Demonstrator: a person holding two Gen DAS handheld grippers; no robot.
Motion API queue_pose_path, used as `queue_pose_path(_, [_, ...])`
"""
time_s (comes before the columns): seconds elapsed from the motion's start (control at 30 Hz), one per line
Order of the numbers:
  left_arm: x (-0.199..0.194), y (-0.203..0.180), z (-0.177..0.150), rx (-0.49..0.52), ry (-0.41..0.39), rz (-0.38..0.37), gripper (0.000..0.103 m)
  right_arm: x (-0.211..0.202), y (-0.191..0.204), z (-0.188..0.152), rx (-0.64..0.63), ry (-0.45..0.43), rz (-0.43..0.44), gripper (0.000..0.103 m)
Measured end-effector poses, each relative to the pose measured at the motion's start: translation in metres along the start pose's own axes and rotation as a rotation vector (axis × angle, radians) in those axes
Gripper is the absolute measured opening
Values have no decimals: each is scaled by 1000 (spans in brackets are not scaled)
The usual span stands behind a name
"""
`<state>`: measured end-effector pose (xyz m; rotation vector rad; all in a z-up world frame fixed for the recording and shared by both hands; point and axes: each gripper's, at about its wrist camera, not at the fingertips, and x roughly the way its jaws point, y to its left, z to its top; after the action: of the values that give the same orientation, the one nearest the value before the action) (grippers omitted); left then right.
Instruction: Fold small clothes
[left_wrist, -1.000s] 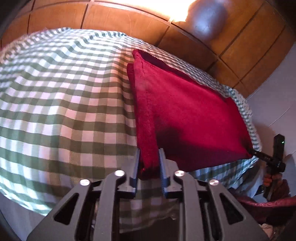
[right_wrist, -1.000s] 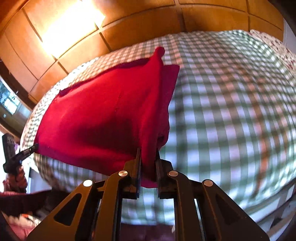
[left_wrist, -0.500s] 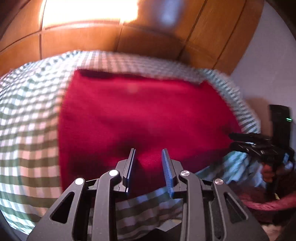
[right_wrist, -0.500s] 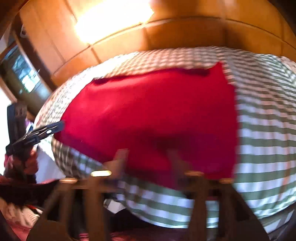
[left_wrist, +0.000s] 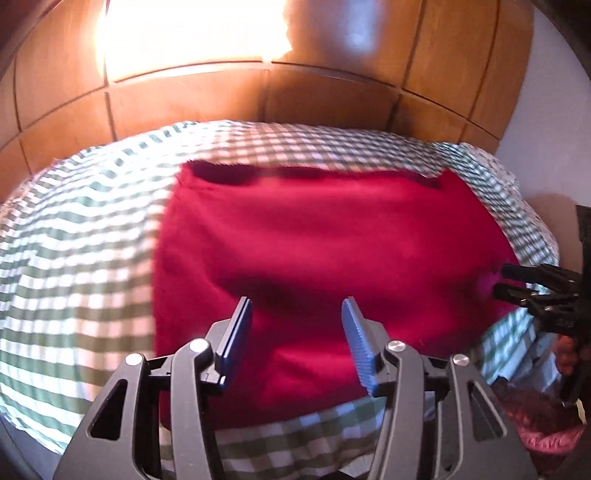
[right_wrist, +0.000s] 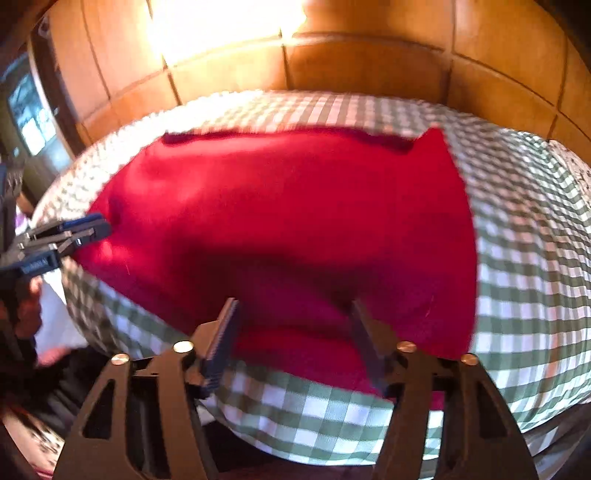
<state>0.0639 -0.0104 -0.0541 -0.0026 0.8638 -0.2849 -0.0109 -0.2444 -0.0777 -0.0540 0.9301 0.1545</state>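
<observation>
On the checked bed (left_wrist: 85, 236), the red cloth (left_wrist: 332, 243) is lying folded flat, both grippers (left_wrist: 295, 332) (right_wrist: 291, 332) hovering with jaws wide and empty, further folds probably remaining.

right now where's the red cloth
The red cloth lies flat on the checked bedspread, ahead of both open grippers, near the wooden headboard.
</observation>
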Motion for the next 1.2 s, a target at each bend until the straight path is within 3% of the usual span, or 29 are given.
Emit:
queue_pose_path(0.23, [3,23,13,-33,-4,107,56,-2,-16,27,78,-51,-55,62])
queue_pose_path(0.3, [5,28,17,-43,-6,130,58,-1,-20,36,99,-65,-87,72])
queue_pose_path(0.8, [26,48,33,-63,16,191,60,14,-68,69,268,-103,-195,73])
queue_pose_path(0.9, [27,59,37,-84,6,198,63,15,-79,71,289,-103,-219,73])
queue_pose_path(1.03, [33,95,53,-184,-1,187,66,16,-99,75,335,-102,-237,73])
queue_pose_path(1.2, [58,133,70,-297,43,85,67,19,-133,87,411,-119,-227,73])
